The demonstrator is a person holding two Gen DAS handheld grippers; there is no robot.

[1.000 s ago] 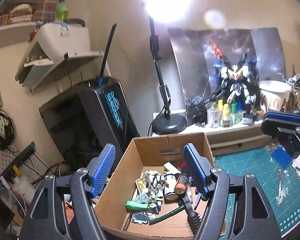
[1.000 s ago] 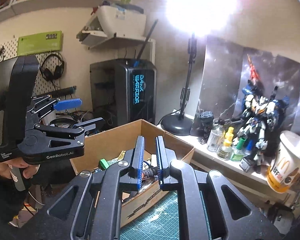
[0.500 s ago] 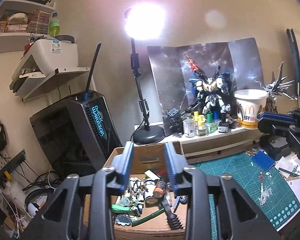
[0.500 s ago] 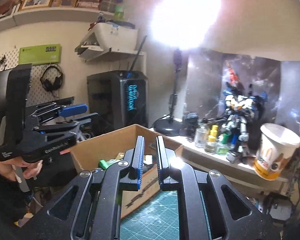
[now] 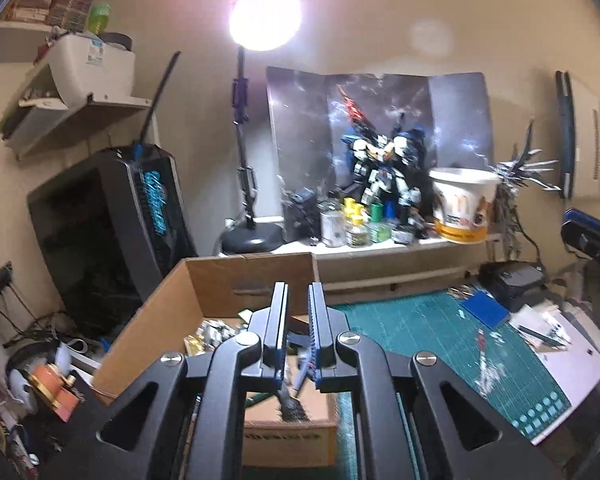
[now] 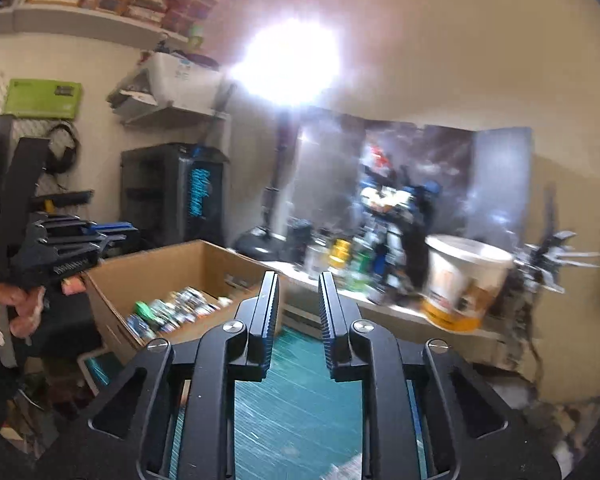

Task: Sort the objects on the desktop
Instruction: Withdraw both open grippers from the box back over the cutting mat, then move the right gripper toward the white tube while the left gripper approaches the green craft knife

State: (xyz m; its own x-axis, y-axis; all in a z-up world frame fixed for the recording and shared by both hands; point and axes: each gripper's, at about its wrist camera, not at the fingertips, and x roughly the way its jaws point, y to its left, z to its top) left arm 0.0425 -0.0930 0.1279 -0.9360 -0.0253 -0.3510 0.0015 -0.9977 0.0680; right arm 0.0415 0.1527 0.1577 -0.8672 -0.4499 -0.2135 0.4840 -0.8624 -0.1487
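Brush (image 5: pixel 294 406) in box (image 5: pixel 204 292) shows only past left tongs (image 5: pixel 298 336).

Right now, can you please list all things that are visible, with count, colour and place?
cardboard box: one, brown, left of mat, holds small items
cutting mat: one, green, right of box
desk lamp: one, black, lit, behind box
model robot: one, white-blue, back ledge
paper cup: one, white-orange, beside model
computer tower: one, black, left
left hand-held gripper: one, black, empty, jaws have just been closing
right hand-held gripper: one, black, empty, jaws have just been opening
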